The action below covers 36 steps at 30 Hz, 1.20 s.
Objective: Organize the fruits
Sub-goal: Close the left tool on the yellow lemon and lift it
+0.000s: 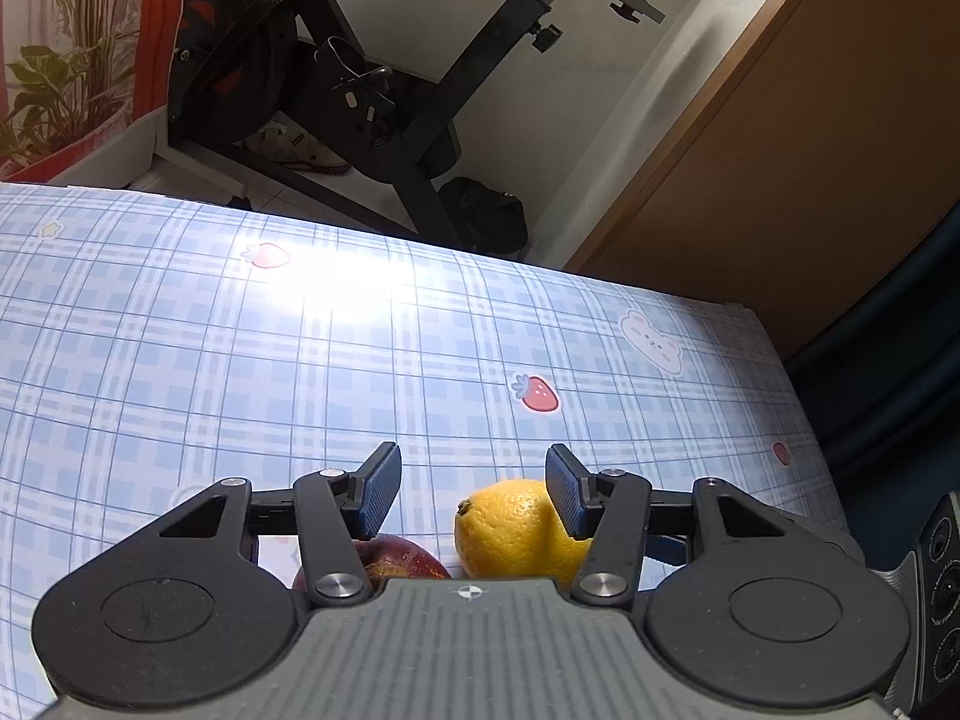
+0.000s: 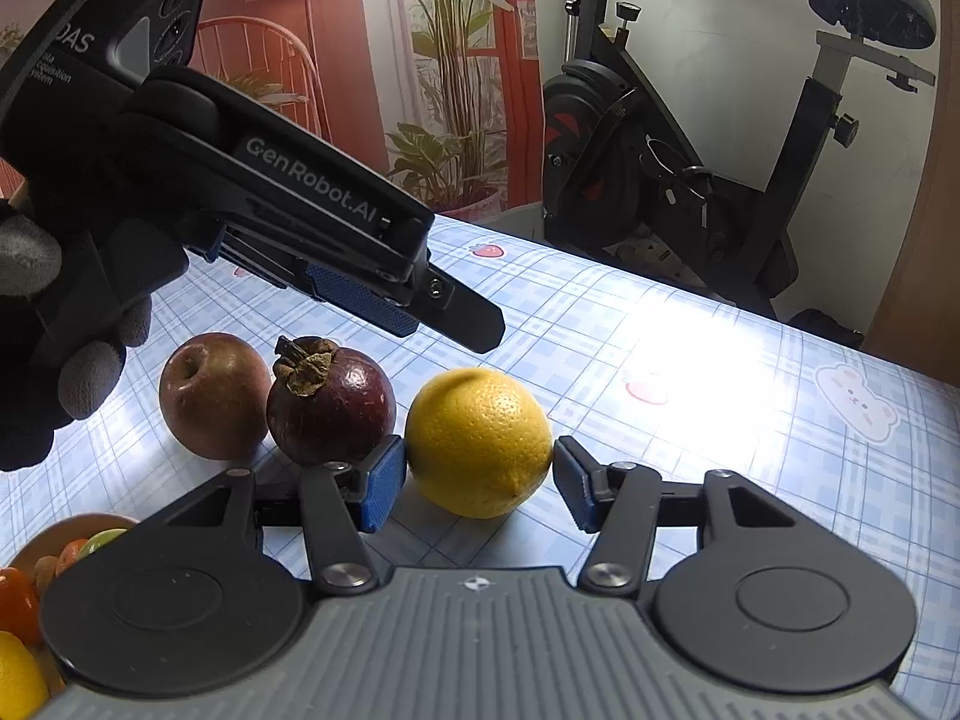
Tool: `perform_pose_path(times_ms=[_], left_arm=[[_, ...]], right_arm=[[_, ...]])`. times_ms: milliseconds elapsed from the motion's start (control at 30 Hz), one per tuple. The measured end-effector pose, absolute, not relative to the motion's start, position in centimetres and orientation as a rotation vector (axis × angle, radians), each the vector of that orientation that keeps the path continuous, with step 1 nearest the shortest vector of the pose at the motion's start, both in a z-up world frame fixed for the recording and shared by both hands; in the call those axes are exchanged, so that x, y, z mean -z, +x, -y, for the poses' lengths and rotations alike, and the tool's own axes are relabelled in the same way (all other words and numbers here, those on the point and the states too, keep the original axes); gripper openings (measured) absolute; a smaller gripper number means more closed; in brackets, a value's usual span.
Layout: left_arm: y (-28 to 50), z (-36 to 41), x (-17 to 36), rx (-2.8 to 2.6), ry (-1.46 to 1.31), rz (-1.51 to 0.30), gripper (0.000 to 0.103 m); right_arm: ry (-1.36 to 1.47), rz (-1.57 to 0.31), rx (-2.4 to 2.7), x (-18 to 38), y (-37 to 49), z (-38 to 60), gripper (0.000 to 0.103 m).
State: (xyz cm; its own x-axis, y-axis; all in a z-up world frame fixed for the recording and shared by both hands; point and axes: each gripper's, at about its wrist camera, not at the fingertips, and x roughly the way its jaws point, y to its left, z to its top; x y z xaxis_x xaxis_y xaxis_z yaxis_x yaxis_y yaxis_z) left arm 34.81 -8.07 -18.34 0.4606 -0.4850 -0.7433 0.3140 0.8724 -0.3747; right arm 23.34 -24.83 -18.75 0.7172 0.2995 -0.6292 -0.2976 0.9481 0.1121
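Note:
A yellow lemon (image 2: 480,441) rests on the blue plaid tablecloth (image 2: 690,420), last in a row after a red apple (image 2: 213,396) and a dark mangosteen (image 2: 330,402). My right gripper (image 2: 480,471) is around the lemon, shut on it, a blue pad touching each side. My left gripper (image 2: 432,312) hovers tilted above the mangosteen and lemon, held by a gloved hand (image 2: 60,360). In the left wrist view the left gripper (image 1: 473,489) stands open with nothing between its pads; the lemon (image 1: 510,531) and the mangosteen (image 1: 402,558) lie below it, partly hidden by its body.
A brown bowl (image 2: 78,523) with orange, green and yellow fruits sits at the near left. The table's far edge (image 1: 420,240) runs in front of an exercise bike (image 2: 690,180). A wooden door (image 1: 810,180) stands at the right, a plant poster (image 2: 450,90) behind.

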Motion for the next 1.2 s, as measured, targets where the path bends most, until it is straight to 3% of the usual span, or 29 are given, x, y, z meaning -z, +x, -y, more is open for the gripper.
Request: perform_pose_path(times_ms=[533, 600, 1200], left_arm=[[34.3, 8.7, 20.0, 0.565, -0.258, -1.032, 0.051], [34.1, 8.9, 20.0, 0.584, -0.265, -1.029, 0.042], [32.9, 9.7, 19.6, 0.603, -0.233, -0.997, 0.042]], right_arm=[[0.089, -0.699, -0.317, 19.1, 22.2, 26.1, 0.057], [0.111, -0.707, -0.313, 19.1, 22.3, 26.4, 0.057], [0.210, -0.710, -0.293, 19.3, 21.4, 27.3, 0.055]])
